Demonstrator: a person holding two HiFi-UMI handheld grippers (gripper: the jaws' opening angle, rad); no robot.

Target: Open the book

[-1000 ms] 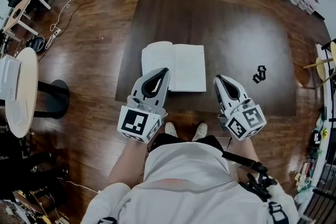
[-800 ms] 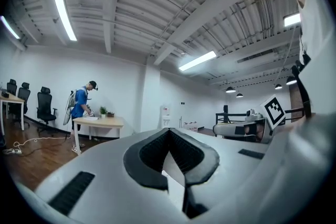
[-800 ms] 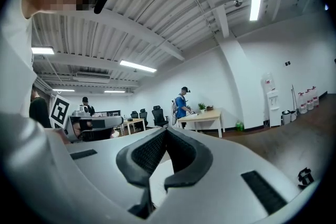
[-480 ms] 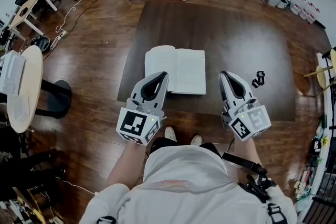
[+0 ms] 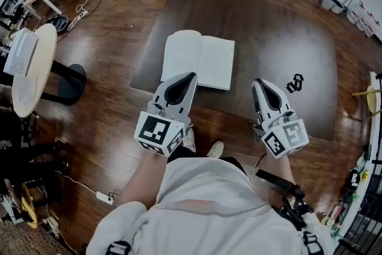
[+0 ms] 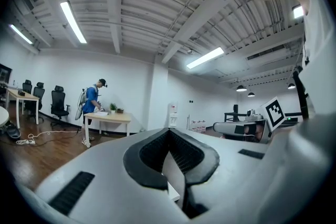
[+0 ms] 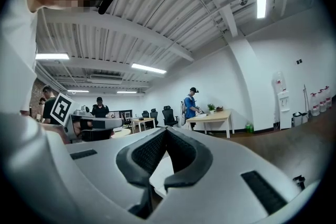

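Book (image 5: 198, 60) laid open by desk's (image 5: 268, 27) near edge; pages judged light, floppy, best pinched at corners. Left gripper (image 5: 189, 76), right gripper (image 5: 258, 82): jaws closed, empty.

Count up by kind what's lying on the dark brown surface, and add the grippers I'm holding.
Open book: 1
Small black object: 1
Grippers: 2, the left gripper and the right gripper
Total: 4

One book (image 5: 200, 60) and two claws, left claw (image 5: 192, 76) and right claw (image 5: 257, 82).
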